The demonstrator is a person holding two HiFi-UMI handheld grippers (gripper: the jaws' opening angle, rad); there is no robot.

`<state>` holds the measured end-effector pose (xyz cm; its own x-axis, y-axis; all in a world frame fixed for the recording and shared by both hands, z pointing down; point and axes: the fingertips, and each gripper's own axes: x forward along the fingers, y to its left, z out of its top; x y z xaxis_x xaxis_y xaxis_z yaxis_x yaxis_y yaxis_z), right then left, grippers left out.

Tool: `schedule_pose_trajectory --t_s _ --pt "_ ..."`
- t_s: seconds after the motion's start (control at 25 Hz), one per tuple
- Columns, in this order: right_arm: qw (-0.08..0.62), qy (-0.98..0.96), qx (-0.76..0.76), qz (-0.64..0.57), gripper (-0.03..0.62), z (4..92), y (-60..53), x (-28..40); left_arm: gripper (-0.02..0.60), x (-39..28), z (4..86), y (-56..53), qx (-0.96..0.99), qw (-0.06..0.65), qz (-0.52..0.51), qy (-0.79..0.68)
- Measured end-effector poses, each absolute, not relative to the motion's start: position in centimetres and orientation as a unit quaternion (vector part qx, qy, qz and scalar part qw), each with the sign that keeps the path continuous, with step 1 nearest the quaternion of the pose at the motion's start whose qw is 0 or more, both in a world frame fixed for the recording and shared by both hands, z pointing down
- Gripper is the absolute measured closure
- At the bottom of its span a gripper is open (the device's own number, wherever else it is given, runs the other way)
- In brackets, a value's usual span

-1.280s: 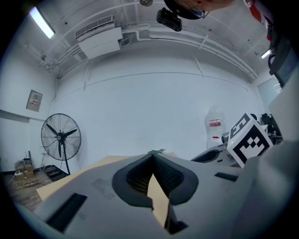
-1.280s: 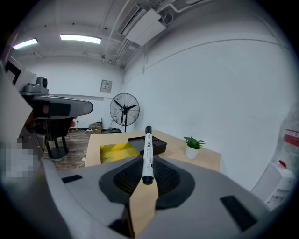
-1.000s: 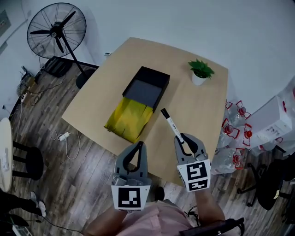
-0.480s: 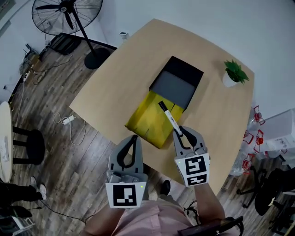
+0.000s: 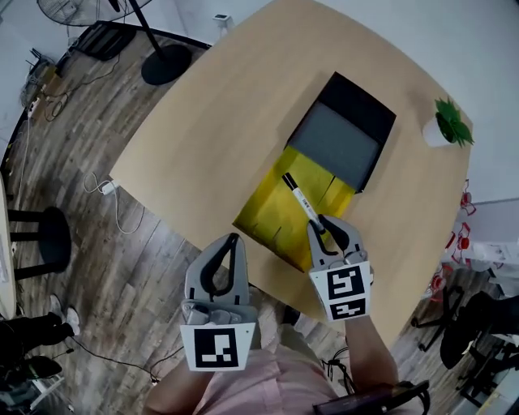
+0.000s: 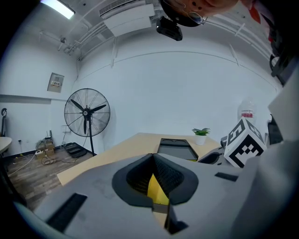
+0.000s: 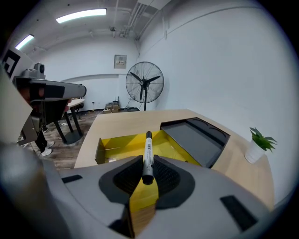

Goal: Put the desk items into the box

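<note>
Just below the middle of the head view, the right gripper [image 5: 328, 233] is clamped on a black-capped white marker [image 5: 300, 201], whose free end reaches over the open yellow box [image 5: 272, 219] on the wooden table [image 5: 219, 113]. The left gripper [image 5: 225, 247], lower left beyond the table edge, has its jaws pressed together on nothing

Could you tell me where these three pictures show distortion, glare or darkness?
Head view: dim, even light, little distortion, the marker sharp. Left gripper view: strong fisheye, black corners, a ceiling lamp glaring at upper left. Right gripper view: the same fisheye and black corners; the marker is in focus.
</note>
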<state>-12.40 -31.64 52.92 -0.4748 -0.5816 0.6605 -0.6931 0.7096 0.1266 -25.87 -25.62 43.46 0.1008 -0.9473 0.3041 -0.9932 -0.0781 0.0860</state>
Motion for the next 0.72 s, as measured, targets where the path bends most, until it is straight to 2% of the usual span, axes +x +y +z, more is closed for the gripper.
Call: schedule_pose_trajectory --t_s 0.28,0.72 --pt "0.407 -0.838 0.354 0.086 0.52 54.8 -32.7 -13.6 0.571 -27.8 44.8 -27.7 0.729 0.156 0.081 -0.662" --pt "0.441 -0.83 0.33 0.09 0.514 57.1 -32.7 -14.3 0.572 -28.6 45.9 -28.5 0.725 0.167 0.087 -0.662"
